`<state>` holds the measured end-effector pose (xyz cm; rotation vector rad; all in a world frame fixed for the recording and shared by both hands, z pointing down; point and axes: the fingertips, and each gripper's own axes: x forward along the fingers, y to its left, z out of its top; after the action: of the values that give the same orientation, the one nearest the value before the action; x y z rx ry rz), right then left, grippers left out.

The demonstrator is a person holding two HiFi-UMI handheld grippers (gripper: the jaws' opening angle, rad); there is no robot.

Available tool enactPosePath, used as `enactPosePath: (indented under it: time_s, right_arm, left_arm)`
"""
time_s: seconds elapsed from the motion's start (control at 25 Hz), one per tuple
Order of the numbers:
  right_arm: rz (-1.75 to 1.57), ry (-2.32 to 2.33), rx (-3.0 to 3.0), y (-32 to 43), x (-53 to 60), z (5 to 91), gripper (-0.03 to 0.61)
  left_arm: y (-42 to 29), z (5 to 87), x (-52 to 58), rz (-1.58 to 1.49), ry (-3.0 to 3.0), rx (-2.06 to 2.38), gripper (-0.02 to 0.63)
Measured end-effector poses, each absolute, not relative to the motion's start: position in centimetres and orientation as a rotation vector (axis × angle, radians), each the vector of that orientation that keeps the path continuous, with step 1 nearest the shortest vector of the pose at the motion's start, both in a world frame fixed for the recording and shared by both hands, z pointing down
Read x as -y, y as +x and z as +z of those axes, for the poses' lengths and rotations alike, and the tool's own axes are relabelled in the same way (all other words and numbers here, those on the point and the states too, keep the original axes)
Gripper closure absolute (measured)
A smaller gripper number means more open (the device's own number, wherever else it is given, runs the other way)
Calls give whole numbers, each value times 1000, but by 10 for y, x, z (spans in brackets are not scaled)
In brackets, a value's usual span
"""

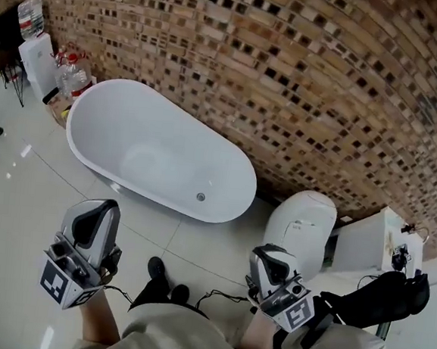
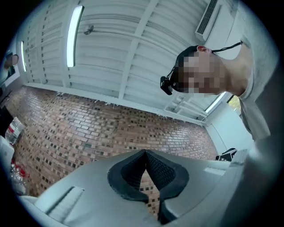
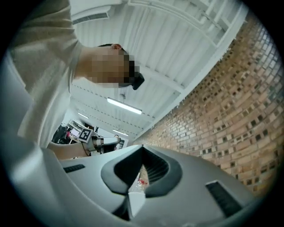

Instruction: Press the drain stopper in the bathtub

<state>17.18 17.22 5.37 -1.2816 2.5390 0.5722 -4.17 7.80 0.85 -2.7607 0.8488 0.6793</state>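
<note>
A white oval freestanding bathtub [image 1: 142,137] stands on a glossy pale floor [image 1: 19,198], alongside a brick wall [image 1: 288,70]. Its small round metal drain stopper [image 1: 200,196] sits uncovered in the tub's bottom, close to the end nearest a white toilet [image 1: 302,223]. A cluster of plastic bottles [image 1: 73,76] stands by the tub's far end.

The person stands back from the tub, with dark shoes [image 1: 165,279] visible on the floor. Both tools are held close to the body, well apart from the tub and the stopper. The left gripper [image 1: 92,223] and the right gripper [image 1: 272,262] each point upward, toward the white slatted ceiling [image 2: 133,57].

In the left gripper view, the left gripper's [image 2: 144,153] ridged black pads [image 2: 162,170] meet at their tips, with nothing held between them. In the right gripper view, the right gripper's [image 3: 142,148] jaws are likewise drawn together and hold nothing.
</note>
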Motion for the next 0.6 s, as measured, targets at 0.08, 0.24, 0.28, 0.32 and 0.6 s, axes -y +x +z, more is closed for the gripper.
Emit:
enactPosePath:
  time_s: [0.08,0.24,0.28,0.32,0.6]
  right_arm:
    - [596,-1258,-2490,178,-201,41,565]
    - [599,-1245,-2377,184,-253,19,565]
    - [621,-1241,-2349,184,-269,11,565]
    - [653,-1237,-2317,185,-285,2,565]
    - [826,-1312,-2160,159,-358,-39,565]
  left_arm:
    - [-27,-3,-105,666,-2750,-795,612]
    - [-20,-27,-152,672,-2715,-696,612]
    - [-21,-34,-161,692,-2704,-669,612]
    - [-22,-41,-168,712,-2695,-637,612]
    - [-30,-61,-198,760,-2704,-388,612]
